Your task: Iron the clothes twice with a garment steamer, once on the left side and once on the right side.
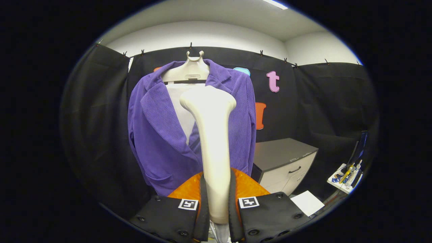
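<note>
A purple corduroy jacket (162,135) hangs on a white hanger (187,69) in front of the black cloth wall, its front open over a white board. My gripper (217,199) is shut on the cream garment steamer (213,135), both fingers pressing on its handle. The steamer stands upright between the fingers, and its head (207,99) is level with the jacket's chest, near the middle of the opening. How far the head is from the cloth I cannot tell. An orange piece of the gripper body sits behind the handle.
A low cabinet (287,162) with a dark top and a pale drawer stands to the right of the jacket. A white sheet (307,202) lies below it. Further right is a small white tray (347,175) of tools beside a dark screen.
</note>
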Action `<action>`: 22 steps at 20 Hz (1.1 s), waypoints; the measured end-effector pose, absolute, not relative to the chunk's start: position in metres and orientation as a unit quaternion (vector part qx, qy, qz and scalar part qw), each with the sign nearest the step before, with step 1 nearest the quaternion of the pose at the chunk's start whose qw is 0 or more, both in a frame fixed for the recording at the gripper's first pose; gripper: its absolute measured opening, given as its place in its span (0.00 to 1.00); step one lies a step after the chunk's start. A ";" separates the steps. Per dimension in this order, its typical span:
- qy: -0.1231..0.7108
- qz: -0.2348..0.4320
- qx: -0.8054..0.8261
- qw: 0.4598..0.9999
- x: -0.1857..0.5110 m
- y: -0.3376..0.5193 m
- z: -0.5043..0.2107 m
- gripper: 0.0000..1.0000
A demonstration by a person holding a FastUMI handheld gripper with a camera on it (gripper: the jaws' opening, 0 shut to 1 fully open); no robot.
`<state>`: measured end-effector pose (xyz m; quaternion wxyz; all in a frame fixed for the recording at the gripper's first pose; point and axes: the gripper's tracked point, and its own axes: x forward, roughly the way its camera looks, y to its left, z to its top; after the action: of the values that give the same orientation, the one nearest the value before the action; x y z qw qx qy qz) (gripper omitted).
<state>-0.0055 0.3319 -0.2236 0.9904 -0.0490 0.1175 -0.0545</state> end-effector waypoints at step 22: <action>0.092 -0.012 -0.093 0.991 0.049 0.442 -0.192 0.30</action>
<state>0.0488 0.4417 -0.1921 0.9914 -0.0929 0.0916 -0.0123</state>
